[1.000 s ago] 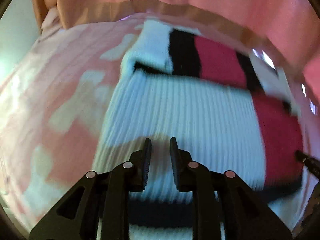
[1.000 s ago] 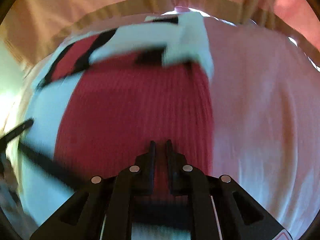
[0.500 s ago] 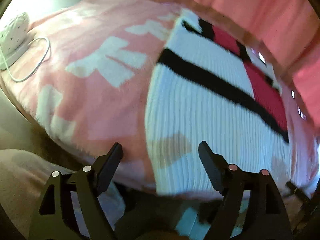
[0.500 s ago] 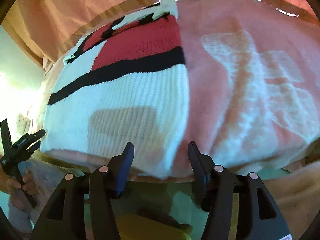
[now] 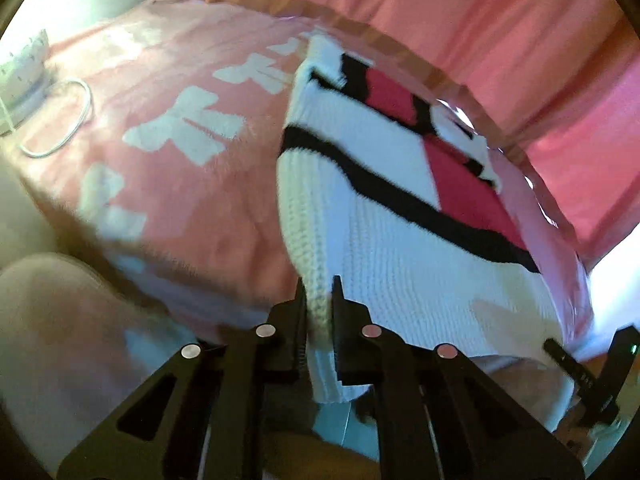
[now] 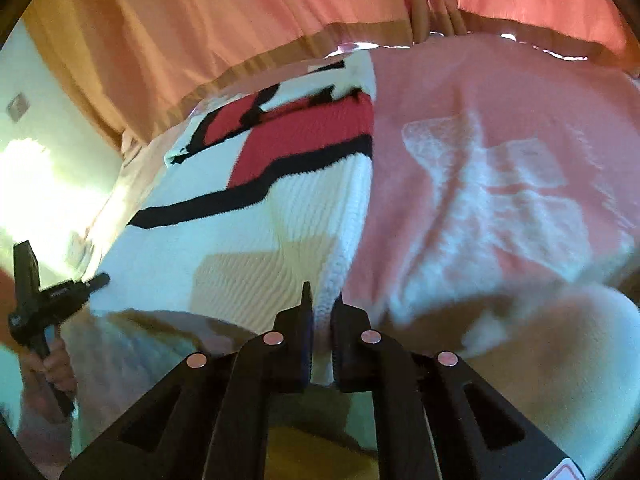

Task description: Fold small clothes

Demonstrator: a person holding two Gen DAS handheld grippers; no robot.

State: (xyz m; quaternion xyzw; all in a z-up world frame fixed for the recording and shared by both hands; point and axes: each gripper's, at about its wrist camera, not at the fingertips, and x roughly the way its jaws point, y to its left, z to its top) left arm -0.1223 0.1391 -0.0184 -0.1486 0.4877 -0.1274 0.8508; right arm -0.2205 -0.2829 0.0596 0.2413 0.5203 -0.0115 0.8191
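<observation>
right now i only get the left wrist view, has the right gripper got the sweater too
observer: yes, the right gripper is closing its fingers, with the sweater edge pinched between them
operator: which edge
observer: the near right corner, where the white knit meets the pink blanket
operator: what's on that side of it
observer: only blanket shows there, with a pale bow pattern
</observation>
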